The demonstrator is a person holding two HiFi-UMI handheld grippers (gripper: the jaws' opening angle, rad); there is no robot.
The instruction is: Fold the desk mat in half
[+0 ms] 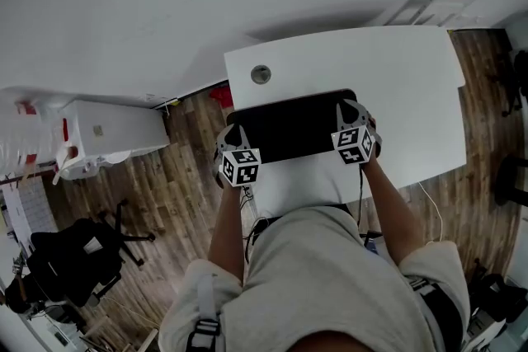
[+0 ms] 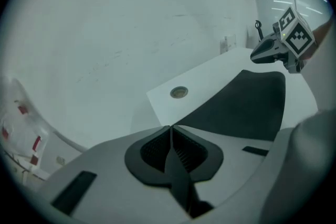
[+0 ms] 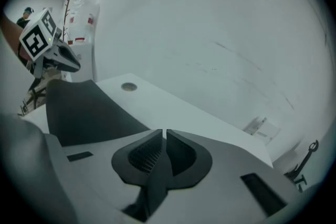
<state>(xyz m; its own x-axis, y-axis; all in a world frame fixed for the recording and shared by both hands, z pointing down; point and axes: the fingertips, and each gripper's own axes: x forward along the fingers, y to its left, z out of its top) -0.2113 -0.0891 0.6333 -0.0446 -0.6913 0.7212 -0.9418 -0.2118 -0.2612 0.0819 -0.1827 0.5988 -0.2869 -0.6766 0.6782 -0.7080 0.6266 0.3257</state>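
Bare white desk runs ahead of both claws to the wall, broken only by a round cable hole beyond the left gripper. That gripper and the right gripper are each clamped on a near corner of the desk mat. The mat stretches forward between them, black and smooth.

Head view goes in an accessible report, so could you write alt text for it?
Seen from above, a person holds the left gripper and right gripper at the near corners of a black desk mat on a white desk. A round grommet sits behind the mat; wooden floor shows either side.
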